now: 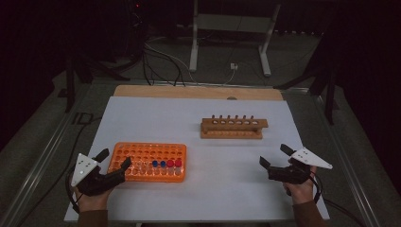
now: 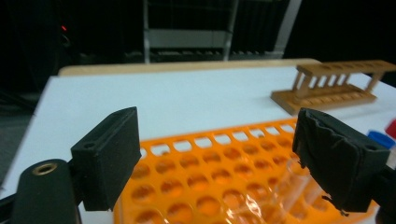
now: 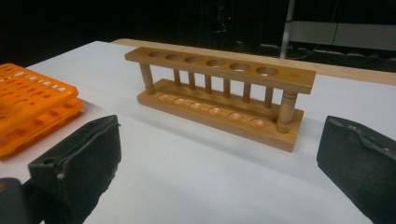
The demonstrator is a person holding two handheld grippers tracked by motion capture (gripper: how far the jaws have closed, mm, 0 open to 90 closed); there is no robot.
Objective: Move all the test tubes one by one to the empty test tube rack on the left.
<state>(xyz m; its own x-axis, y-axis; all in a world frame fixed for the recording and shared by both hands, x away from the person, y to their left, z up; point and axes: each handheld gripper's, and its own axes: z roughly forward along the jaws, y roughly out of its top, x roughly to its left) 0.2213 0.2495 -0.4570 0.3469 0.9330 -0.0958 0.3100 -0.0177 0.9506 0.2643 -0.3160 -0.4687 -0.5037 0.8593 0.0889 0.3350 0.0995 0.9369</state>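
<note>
Left claw (image 1: 115, 160) held wide, jaws well apart with nothing between them; sits at the near left corner of the orange rack (image 1: 142, 156), one jaw just over the rack's left edge. Left hand (image 1: 92, 198) grips it from the bottom edge of the table. Grey three-cornered plate on top of it, tilted.

Right claw (image 1: 273, 156) also wide, holding nothing; hovers over bare white tabletop (image 1: 198, 189) at the near right, well apart from both racks. Right hand (image 1: 300, 189) under it. In the right gripper view the jaws frame the wooden rack (image 3: 219, 95) ahead, with the orange rack's corner at left.

Orange rack: flat, many-holed, lies on the left half of the table. Near row holds a short line of tubes: clear ones (image 1: 144, 166) toward the left, then two blue caps (image 1: 159, 164), then two red caps (image 1: 174, 163) at the right end. Left gripper view shows a clear tube (image 2: 292, 179) just beside the inner face of the right-hand jaw; cannot tell whether it touches.

Wooden rack (image 1: 232, 127): one row of six holes, all vacant, upright, right of centre and farther back than the orange rack.

Background dark; floor cables (image 1: 161, 59) and a white stand frame (image 1: 231, 28) beyond the far table edge.
</note>
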